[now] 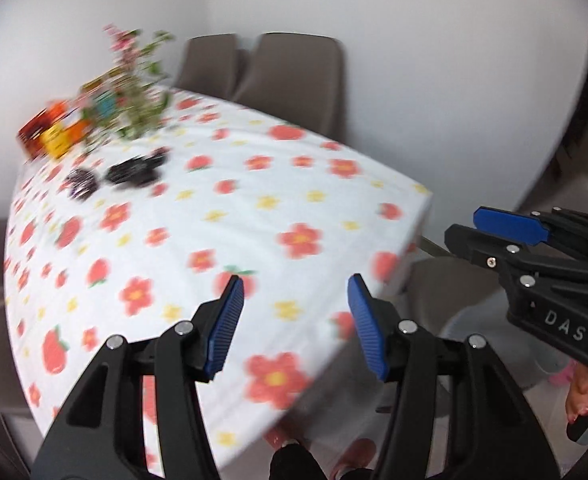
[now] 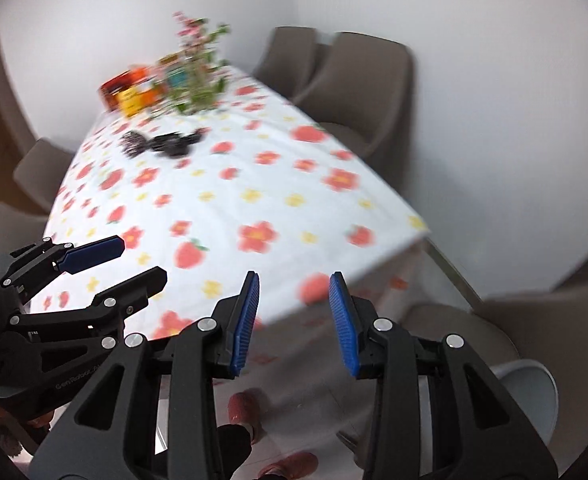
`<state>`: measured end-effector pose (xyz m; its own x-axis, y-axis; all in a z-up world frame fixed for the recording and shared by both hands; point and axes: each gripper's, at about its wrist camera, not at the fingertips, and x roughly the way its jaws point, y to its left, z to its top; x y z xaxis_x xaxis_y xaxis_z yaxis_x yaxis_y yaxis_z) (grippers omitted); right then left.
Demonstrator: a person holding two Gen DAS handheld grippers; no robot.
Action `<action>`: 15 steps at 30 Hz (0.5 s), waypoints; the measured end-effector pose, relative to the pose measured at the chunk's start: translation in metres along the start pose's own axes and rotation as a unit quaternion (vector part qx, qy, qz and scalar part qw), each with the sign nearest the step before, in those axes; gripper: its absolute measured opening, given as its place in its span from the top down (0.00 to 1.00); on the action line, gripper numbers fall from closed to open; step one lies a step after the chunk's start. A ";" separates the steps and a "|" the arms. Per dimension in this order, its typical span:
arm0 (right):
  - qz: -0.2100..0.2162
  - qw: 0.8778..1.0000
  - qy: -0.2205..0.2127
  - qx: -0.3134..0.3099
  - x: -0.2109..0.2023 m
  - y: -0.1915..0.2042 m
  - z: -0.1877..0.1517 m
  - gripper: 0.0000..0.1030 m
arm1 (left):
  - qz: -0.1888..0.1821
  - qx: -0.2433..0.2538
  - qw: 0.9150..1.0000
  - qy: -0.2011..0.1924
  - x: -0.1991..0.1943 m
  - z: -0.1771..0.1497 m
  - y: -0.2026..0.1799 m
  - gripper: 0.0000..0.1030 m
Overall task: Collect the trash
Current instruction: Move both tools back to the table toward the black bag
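My left tool and right tool both hang with jaws apart and nothing between them, over the near corner of the flowered bench. The trash, dark crumpled wrappers, lies far ahead and left of both tools. Beyond it stand blurred colourful boxes; I cannot tell their contents. A pale bin sits on the floor, below right of my right tool.

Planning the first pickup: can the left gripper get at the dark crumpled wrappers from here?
Probably yes, after a long reach. The left gripper is open and empty at the near table edge; the dark wrappers lie far across bare tablecloth, nothing between.
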<state>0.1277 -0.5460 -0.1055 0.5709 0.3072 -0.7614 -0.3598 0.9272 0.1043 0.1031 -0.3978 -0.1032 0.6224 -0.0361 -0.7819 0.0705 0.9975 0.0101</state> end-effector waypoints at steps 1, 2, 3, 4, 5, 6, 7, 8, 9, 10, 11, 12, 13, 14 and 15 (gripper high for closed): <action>0.010 1.000 0.000 -0.013 0.009 0.016 0.010 0.66 | 0.012 -0.015 1.000 -0.001 0.001 0.002 0.022 0.47; 0.020 0.999 0.000 -0.026 0.020 0.034 0.021 0.66 | 0.023 -0.027 0.999 -0.002 0.002 0.001 0.041 0.47; 0.028 0.999 -0.001 -0.037 0.030 0.051 0.032 0.66 | 0.033 -0.037 0.999 -0.003 0.003 0.001 0.059 0.47; 0.035 0.998 -0.001 -0.045 0.037 0.068 0.042 0.66 | 0.043 -0.048 0.998 -0.004 0.004 0.003 0.080 0.47; 0.043 0.998 -0.002 -0.051 0.047 0.083 0.053 0.65 | 0.053 -0.059 0.997 -0.005 0.004 0.006 0.102 0.47; 0.050 0.997 -0.004 -0.058 0.053 0.098 0.063 0.64 | 0.060 -0.067 0.996 -0.005 0.006 0.008 0.121 0.47; 0.054 0.996 -0.007 -0.065 0.062 0.114 0.074 0.63 | 0.068 -0.074 0.995 -0.008 0.007 0.012 0.140 0.47; 0.057 0.996 -0.010 -0.072 0.067 0.126 0.082 0.59 | 0.076 -0.079 0.994 -0.012 0.008 0.013 0.157 0.47; 0.059 0.995 -0.014 -0.079 0.074 0.138 0.091 0.57 | 0.085 -0.083 0.993 -0.014 0.008 0.016 0.174 0.47; 0.062 0.994 -0.016 -0.085 0.083 0.151 0.101 0.57 | 0.095 -0.088 0.991 -0.016 0.009 0.019 0.191 0.47; 0.065 0.994 -0.016 -0.087 0.091 0.163 0.111 0.57 | 0.101 -0.094 0.990 -0.016 0.011 0.023 0.208 0.47; 0.069 0.994 -0.017 -0.088 0.098 0.171 0.120 0.57 | 0.106 -0.102 0.989 -0.017 0.013 0.028 0.224 0.47; 0.071 0.993 -0.019 -0.091 0.105 0.182 0.129 0.57 | 0.110 -0.109 0.988 -0.018 0.015 0.032 0.239 0.47; 0.073 0.993 -0.021 -0.094 0.112 0.191 0.138 0.57 | 0.112 -0.114 0.987 -0.020 0.015 0.034 0.252 0.47; 0.072 0.992 -0.023 -0.099 0.119 0.200 0.146 0.57 | 0.116 -0.118 0.986 -0.021 0.017 0.038 0.262 0.47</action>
<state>0.2319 -0.2926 -0.0819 0.5340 0.4472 -0.7175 -0.5751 0.8142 0.0795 0.1612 -0.1389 -0.0902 0.6327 0.1975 -0.7488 -0.2586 0.9653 0.0361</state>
